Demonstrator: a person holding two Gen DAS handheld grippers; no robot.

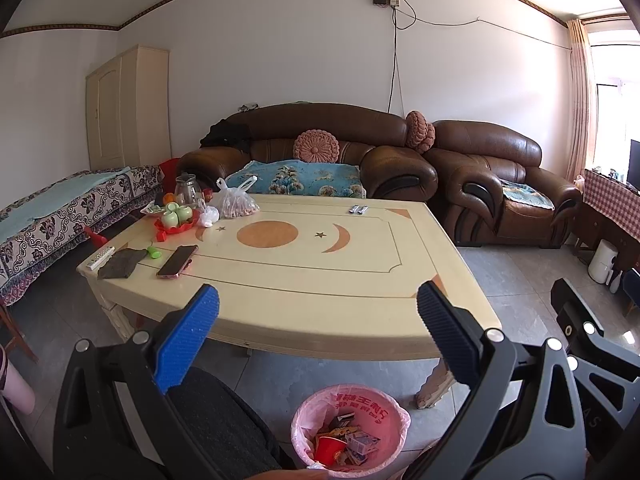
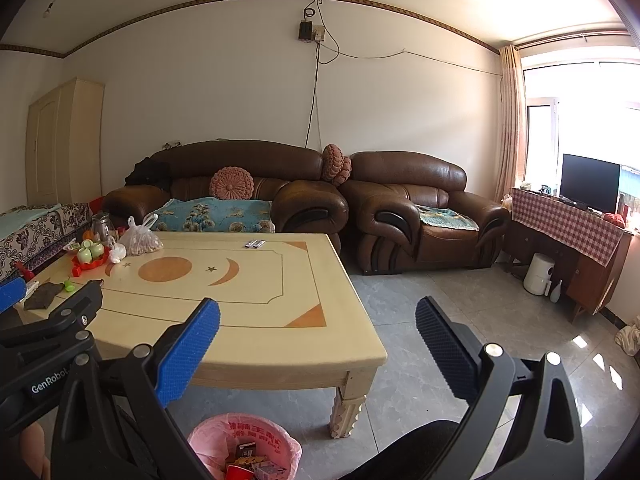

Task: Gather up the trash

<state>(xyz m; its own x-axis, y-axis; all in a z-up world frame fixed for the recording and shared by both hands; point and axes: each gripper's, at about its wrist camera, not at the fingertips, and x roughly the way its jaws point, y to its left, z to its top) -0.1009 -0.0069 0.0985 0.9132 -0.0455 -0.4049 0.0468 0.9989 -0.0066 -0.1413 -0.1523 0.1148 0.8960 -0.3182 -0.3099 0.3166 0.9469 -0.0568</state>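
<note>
A pink-lined trash bin (image 1: 394, 420) stands on the floor in front of the cream coffee table (image 1: 320, 280), holding a red cup (image 1: 330, 448) and wrappers; it also shows in the right wrist view (image 2: 208, 438). Two small silver wrappers (image 1: 359, 209) lie at the table's far edge, also in the right wrist view (image 2: 255, 244). My left gripper (image 1: 318, 320) is open and empty above the table's near edge. My right gripper (image 2: 318, 332) is open and empty, right of the table over the floor.
At the table's left end are a phone (image 1: 177, 261), dark cloth (image 1: 122, 263), remote (image 1: 101, 257), red tray with green cups (image 1: 176, 218), glass kettle (image 1: 188, 189) and plastic bag (image 1: 236, 200). Brown sofas (image 1: 320, 148) stand behind. A TV cabinet (image 2: 568, 240) is at the right.
</note>
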